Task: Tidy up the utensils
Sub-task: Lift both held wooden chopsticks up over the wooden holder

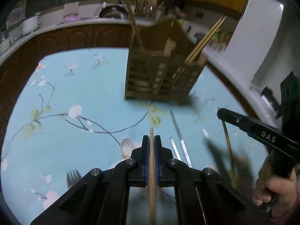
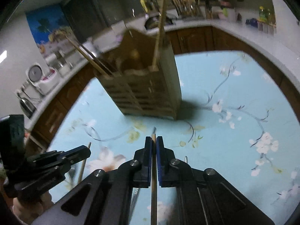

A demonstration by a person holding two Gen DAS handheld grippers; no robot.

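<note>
Wooden chopstick [image 1: 151, 168], pale and slim, sits clamped in the left gripper [image 1: 151, 140]; the right gripper [image 2: 154, 142] pinches one more chopstick [image 2: 153, 183]. Two metal chopsticks [image 1: 180, 142] and one dark fork [image 1: 73, 176] lie on the blue floral tablecloth [image 1: 84, 86]. Beyond stands one slatted wooden holder [image 1: 159, 71] with three chopsticks upright.

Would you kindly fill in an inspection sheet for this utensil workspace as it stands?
Surface: table under a light-blue floral cloth.
Job's things: wooden holder upright, chopsticks standing in it; metal chopsticks and a fork lying on the cloth.
Clutter: nothing seen.
Grippers: left gripper shut on a wooden chopstick; right gripper shut on a thin stick.
Cables: nothing seen.
Surroundings: kitchen counter with pots, brown cabinets below.
</note>
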